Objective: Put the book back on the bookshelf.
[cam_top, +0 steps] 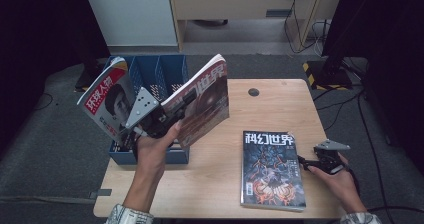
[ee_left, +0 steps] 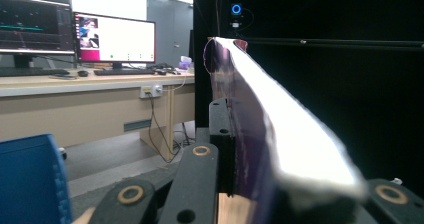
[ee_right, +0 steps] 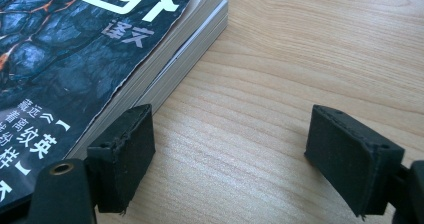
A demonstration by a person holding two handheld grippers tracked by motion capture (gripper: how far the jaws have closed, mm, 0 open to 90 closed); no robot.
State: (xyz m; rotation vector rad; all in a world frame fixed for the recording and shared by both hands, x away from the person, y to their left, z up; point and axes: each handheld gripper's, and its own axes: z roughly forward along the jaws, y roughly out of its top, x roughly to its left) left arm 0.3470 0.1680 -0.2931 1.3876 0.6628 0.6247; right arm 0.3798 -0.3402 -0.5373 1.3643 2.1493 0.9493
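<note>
Over the blue file rack (cam_top: 150,74), the left gripper (cam_top: 172,111) has its jaws clamped on a raised magazine (cam_top: 205,101). Further right, a dark magazine (cam_top: 272,169) lies flat on the table (cam_top: 220,184), just beside the right gripper (cam_top: 306,163), whose jaws gape empty at its edge.

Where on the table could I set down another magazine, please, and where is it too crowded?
The table is bare at the back right, between the grommet hole and the far edge, and in the front middle, between the blue rack and the lying magazines. The left side is crowded: the rack and the left tool holding a magazine above it.
</note>
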